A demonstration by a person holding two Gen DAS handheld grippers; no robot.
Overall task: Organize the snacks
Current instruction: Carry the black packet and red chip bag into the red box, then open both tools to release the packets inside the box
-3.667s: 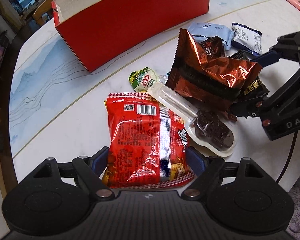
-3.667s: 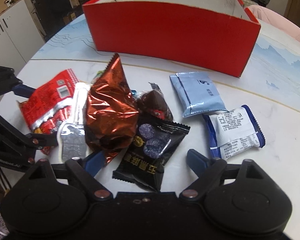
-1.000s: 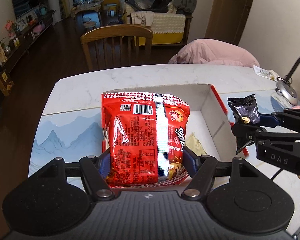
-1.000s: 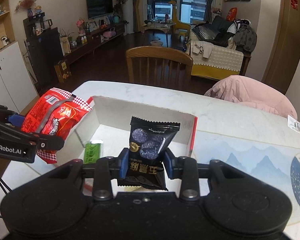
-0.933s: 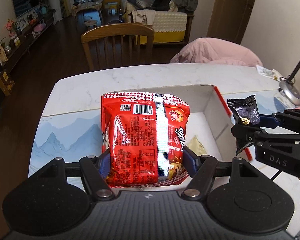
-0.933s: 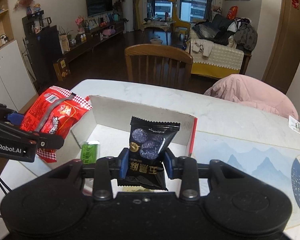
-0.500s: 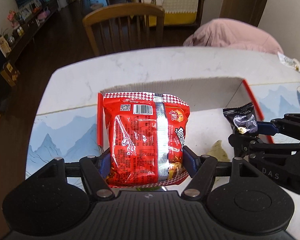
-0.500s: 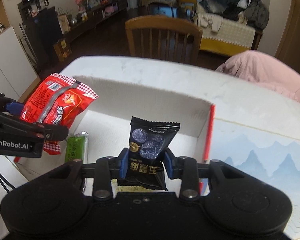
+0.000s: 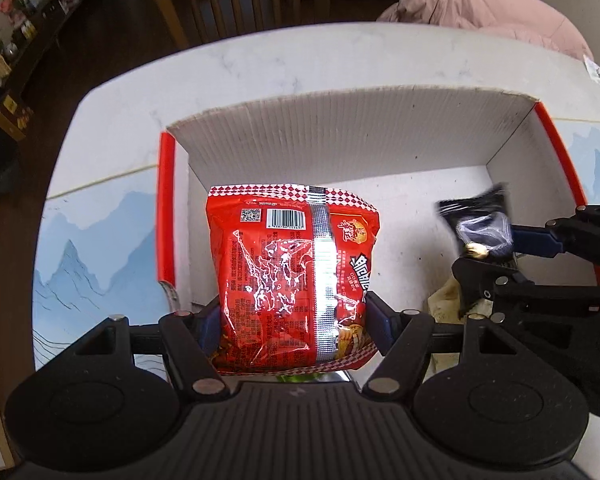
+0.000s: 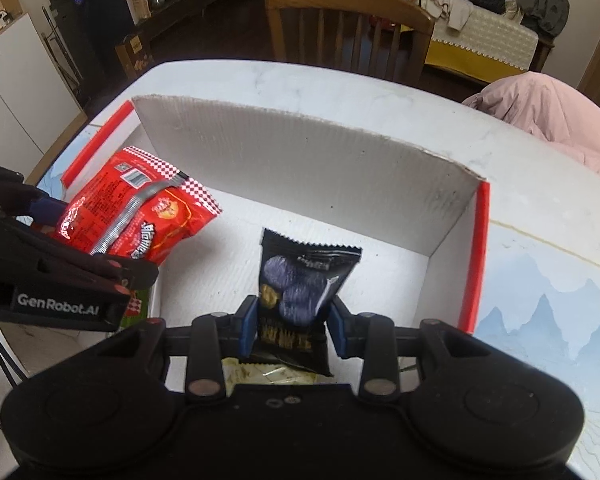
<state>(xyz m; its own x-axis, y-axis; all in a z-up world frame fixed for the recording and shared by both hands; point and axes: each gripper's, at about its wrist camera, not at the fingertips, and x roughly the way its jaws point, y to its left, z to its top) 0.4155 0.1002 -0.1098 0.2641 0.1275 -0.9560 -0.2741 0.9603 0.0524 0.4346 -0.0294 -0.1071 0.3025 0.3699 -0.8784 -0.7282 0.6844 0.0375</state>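
Both claws are now hovering over the red-edged cardboard box instead of the worktop, left claw gripping the shiny red snack bag, right claw gripping the small black packet, so drop-off's basically next.

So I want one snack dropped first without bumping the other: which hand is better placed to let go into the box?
Probably left. Its tongs hold the large red crinkly snack bag over bare floor of the red-and-white cardboard box; the right tongs hold the small black packet above a yellowish wrapper.
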